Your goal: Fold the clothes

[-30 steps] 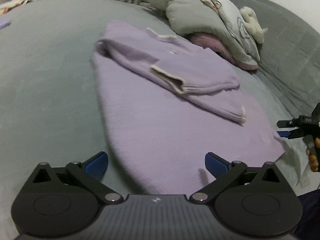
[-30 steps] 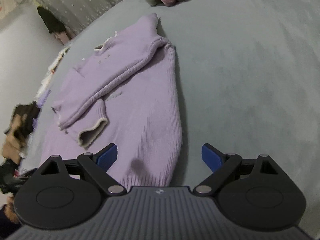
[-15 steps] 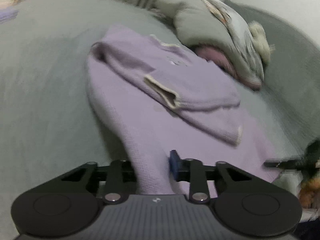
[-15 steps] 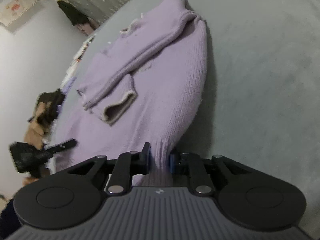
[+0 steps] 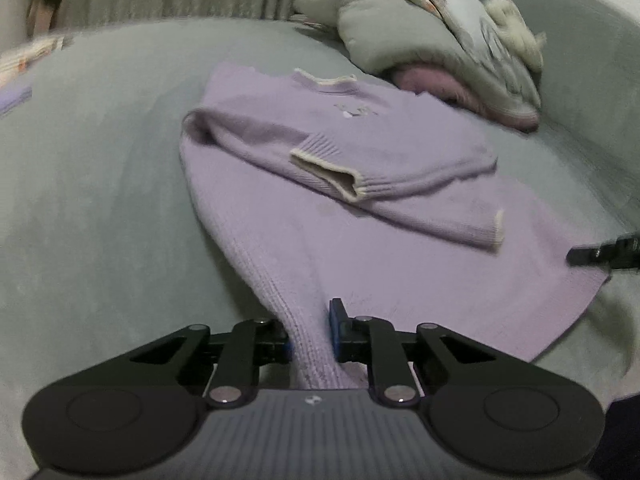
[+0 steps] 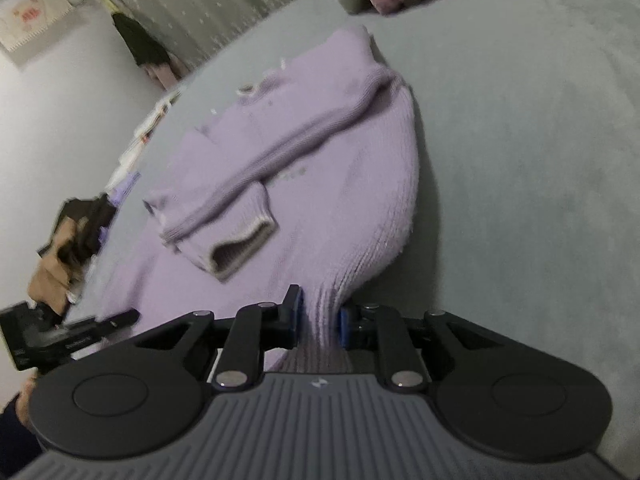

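A lilac knitted sweater [image 5: 360, 240] lies flat on a grey bed [image 5: 100, 200], both sleeves folded across its chest, cream cuffs [image 5: 340, 176] showing. My left gripper [image 5: 311, 332] pinches the near hem corner; its jaws are closing, with the knit bunched between the blue pads. In the right wrist view the sweater [image 6: 320, 184] runs away from my right gripper [image 6: 320, 316], which grips the other hem corner; its jaws are opening slightly, with fabric still pressed between them. Both pinched corners are raised off the bed.
Grey pillows [image 5: 400, 28] and a pink blanket [image 5: 432, 80] are heaped at the head of the bed beyond the collar. A curtain [image 6: 208, 4] and a white wall [image 6: 60, 120] stand behind. A hand [image 6: 52, 272] holds the left gripper at the bed's edge.
Both grippers went from wide open over the hem to clamped on it. The hem corners have come up off the bed and the fabric is pulled into ridges towards each gripper.
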{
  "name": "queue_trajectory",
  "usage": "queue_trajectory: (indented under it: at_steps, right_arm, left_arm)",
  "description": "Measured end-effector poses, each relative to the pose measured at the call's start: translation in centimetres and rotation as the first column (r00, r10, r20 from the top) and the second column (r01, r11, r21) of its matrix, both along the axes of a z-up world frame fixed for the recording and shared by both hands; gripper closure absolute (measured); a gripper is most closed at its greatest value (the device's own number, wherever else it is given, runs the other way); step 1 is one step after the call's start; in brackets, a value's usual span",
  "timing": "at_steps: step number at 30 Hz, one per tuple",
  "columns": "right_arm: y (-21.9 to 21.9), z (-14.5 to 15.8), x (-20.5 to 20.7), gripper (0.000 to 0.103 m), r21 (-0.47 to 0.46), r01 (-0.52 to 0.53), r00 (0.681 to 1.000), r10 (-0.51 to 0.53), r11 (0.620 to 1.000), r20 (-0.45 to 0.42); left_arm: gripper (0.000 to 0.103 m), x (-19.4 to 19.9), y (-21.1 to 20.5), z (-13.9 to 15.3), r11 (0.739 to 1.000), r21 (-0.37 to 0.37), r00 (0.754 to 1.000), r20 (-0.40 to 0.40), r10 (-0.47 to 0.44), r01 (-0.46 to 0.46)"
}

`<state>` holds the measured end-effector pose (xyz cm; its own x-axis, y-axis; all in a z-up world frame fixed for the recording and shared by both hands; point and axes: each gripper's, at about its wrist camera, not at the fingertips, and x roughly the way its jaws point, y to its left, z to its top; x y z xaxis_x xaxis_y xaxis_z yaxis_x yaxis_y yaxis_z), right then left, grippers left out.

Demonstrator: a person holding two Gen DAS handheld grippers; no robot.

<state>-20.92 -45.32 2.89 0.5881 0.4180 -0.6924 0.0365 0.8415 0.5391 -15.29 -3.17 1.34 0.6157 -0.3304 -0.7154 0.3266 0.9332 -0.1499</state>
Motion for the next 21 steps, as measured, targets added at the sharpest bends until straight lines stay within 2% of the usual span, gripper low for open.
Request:
queue_trajectory:
  at_steps: [1, 3, 5, 6, 7, 8, 9, 11, 16, 19, 21]
  right_arm:
    - [0.0, -0.4, 0.2, 0.067, -0.003, 0.0, 1.0, 0.0, 1.0, -0.017]
    - [0.0, -1.3, 0.4, 0.061, 0.027, 0.009, 0.999, -0.008, 1.0, -0.038]
    - [-0.3, -1.5, 0.5, 0.041, 0.071, 0.01, 0.999, -0.008, 0.997, -0.032]
    - [-0.3, -1.7, 0.5, 0.024, 0.112, 0.008, 1.0, -0.005, 0.994, -0.027]
    - [-0.4, -1.8, 0.5, 0.015, 0.153, 0.006, 1.0, -0.003, 0.988, -0.022]
    - [-0.2, -1.9, 0.6, 0.013, 0.167, -0.002, 1.0, 0.005, 0.986, -0.016]
    - [0.5, -1.8, 0.8, 0.01, 0.143, -0.02, 1.0, 0.021, 0.99, -0.009]
    - [1.9, -1.6, 1.0, 0.0, 0.085, -0.059, 0.998, 0.059, 0.995, 0.007]
    - [4.5, -1.2, 1.0, 0.0, -0.071, -0.086, 0.996, 0.088, 0.994, 0.033]
    - [5.8, -1.2, 0.9, 0.0, -0.154, -0.083, 0.994, 0.092, 0.985, 0.054]
    - [6.8, -1.2, 0.8, 0.0, -0.21, -0.069, 0.994, 0.084, 0.975, 0.064]
  left_arm:
    - [0.087, 0.0, -0.1, -0.1, 1.0, 0.006, 1.0, -0.001, 0.001, -0.001]
    - [0.086, 0.2, 0.1, -0.5, 1.0, 0.002, 1.0, -0.014, 0.004, -0.004]
    - [0.084, 0.2, 0.2, -0.9, 1.0, 0.005, 1.0, -0.019, 0.005, -0.005]
    - [0.078, 0.1, 0.2, -1.0, 1.0, 0.02, 1.0, -0.014, 0.008, -0.008]
    - [0.074, 0.1, 0.1, -1.0, 0.999, 0.036, 1.0, -0.008, 0.012, -0.012]
    - [0.067, 0.1, 0.1, -1.0, 0.998, 0.052, 1.0, -0.002, 0.017, -0.016]
    - [0.062, 0.0, 0.1, -1.0, 0.998, 0.061, 1.0, 0.001, 0.024, -0.024]
    - [0.06, 0.0, 0.2, -1.0, 0.998, 0.061, 0.999, 0.001, 0.033, -0.034]
    - [0.052, 0.0, 0.3, -1.3, 0.998, 0.05, 0.999, 0.01, 0.034, -0.034]
    - [0.041, -0.2, 0.1, -1.4, 0.999, 0.047, 1.0, 0.016, 0.013, -0.013]
    - [0.024, -0.4, -0.2, -1.6, 0.999, 0.044, 1.0, 0.021, -0.005, 0.004]
